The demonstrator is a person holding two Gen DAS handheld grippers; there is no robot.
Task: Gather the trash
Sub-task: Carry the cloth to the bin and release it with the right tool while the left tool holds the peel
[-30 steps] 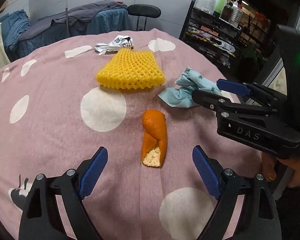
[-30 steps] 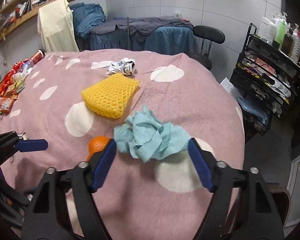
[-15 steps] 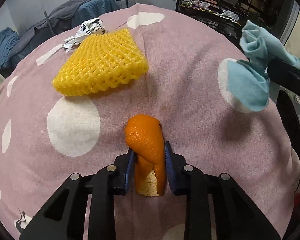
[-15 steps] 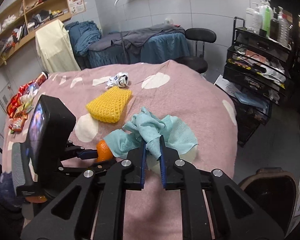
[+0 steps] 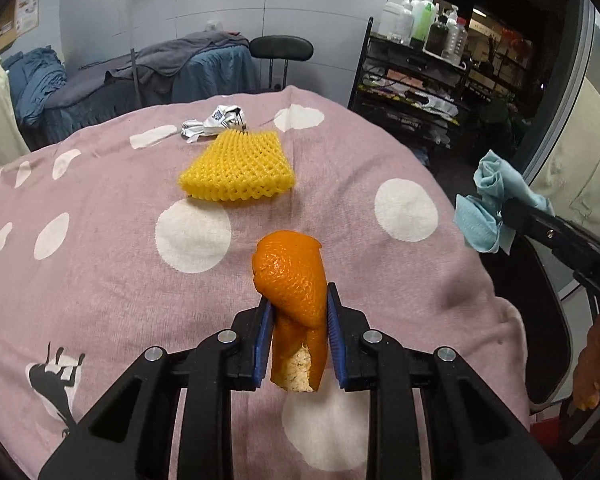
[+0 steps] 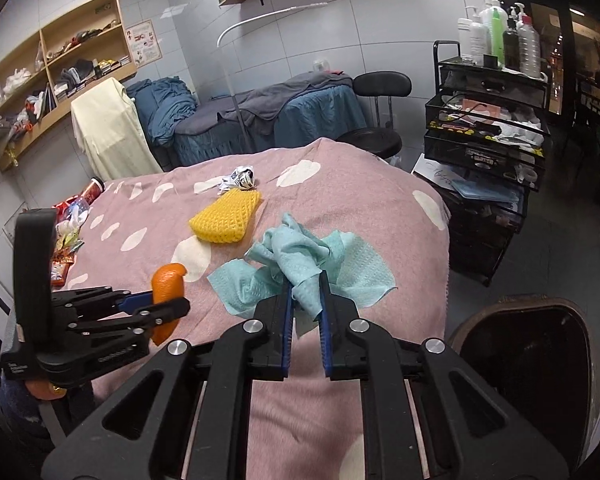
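While two grippers hold trash, two pieces remain.

Even, soft indoor light from overhead; both views are sharp with no motion blur. Strong fisheye bending and black vignetting show at the corners. Far right is dim, the doorway area nearly black with small lamp glints. Faint reflections show on the wall tiles. Soft shadows lie under the near black fingers.

Orange peel; teal cloth; yellow foam net; pink blanket, white dots
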